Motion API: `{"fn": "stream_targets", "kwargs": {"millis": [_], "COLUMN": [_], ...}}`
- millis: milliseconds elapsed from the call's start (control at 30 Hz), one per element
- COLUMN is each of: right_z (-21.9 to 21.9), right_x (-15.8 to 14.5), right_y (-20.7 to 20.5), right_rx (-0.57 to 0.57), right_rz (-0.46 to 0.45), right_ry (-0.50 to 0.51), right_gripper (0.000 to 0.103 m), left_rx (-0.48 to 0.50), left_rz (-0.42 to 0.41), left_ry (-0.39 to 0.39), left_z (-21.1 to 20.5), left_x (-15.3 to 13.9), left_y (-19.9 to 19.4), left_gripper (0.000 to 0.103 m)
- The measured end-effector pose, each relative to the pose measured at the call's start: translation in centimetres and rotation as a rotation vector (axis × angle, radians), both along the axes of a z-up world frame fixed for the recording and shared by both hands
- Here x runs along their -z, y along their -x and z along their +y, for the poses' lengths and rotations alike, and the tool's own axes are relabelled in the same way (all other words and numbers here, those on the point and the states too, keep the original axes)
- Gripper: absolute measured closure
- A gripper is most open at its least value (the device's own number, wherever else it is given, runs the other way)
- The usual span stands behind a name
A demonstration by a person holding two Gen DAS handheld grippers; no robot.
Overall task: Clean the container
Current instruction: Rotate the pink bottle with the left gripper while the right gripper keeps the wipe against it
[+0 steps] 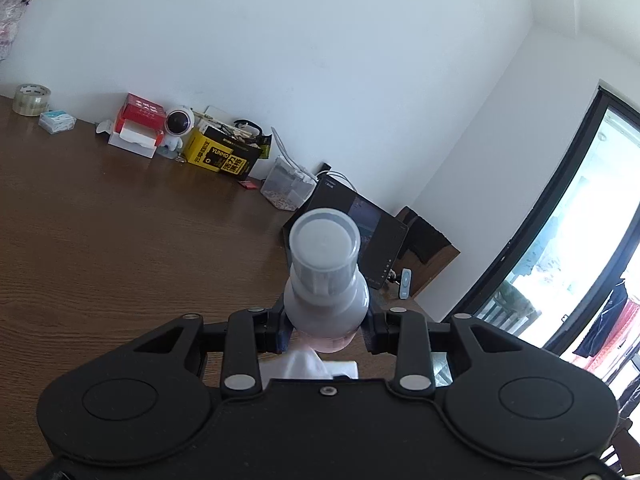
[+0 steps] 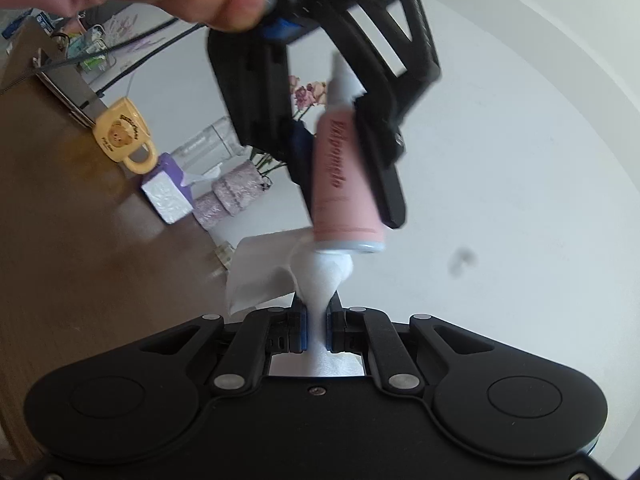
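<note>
My left gripper [image 1: 326,330] is shut on a pink bottle [image 1: 325,300] with a clear cap, held up in the air with the cap toward the camera. In the right wrist view the same pink bottle [image 2: 346,184] hangs tilted in the left gripper [image 2: 344,152], its base downward. My right gripper [image 2: 317,330] is shut on a white tissue [image 2: 322,276], whose bunched end touches the bottle's base. The tissue also shows below the bottle in the left wrist view [image 1: 306,364].
A brown wooden table [image 1: 100,220] holds a tape roll [image 1: 31,99], red box [image 1: 140,114], yellow-black box [image 1: 222,152], clear container [image 1: 286,188] and tablet [image 1: 360,236] along the wall. A yellow mug [image 2: 124,136] and tissue pack [image 2: 168,188] stand nearby.
</note>
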State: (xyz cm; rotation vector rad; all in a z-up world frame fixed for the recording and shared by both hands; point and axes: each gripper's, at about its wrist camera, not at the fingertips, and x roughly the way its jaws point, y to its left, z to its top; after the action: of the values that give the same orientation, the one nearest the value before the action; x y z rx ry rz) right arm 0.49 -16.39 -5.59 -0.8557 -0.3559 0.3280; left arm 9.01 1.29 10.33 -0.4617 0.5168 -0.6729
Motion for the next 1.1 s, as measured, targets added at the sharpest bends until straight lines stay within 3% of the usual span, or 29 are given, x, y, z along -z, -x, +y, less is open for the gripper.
{"fn": "stream_targets", "kwargs": {"millis": [300, 567, 800, 967, 1100], "right_z": [-1.5, -3.4, -3.0, -3.0, -4.0], "right_x": [-2.2, -3.8, -1.6, -1.5, -3.3], "right_y": [4.0, 0.7, 1.4, 4.6, 5.5], "right_rx": [-0.034, 0.053, 0.005, -0.060, -0.078], "right_rz": [-0.047, -0.035, 0.045, 0.039, 0.060], "right_ry": [-0.071, -0.111, -0.038, -0.014, -0.059], "right_gripper": [0.095, 0.095, 0.095, 0.095, 0.095], "left_rx": [-0.035, 0.051, 0.006, -0.082, -0.145], "left_rz": [0.069, -0.009, -0.068, -0.081, -0.171], "left_ry": [-0.026, -0.014, -0.012, -0.103, -0.260], "left_z": [0.8, -0.4, -0.5, -0.2, -0.8], "left_x": [2.3, 1.2, 0.5, 1.9, 3.0], "left_y": [-0.7, 1.8, 1.6, 0.9, 1.7], "left_gripper": [0.070, 0.070, 0.070, 0.070, 0.070]}}
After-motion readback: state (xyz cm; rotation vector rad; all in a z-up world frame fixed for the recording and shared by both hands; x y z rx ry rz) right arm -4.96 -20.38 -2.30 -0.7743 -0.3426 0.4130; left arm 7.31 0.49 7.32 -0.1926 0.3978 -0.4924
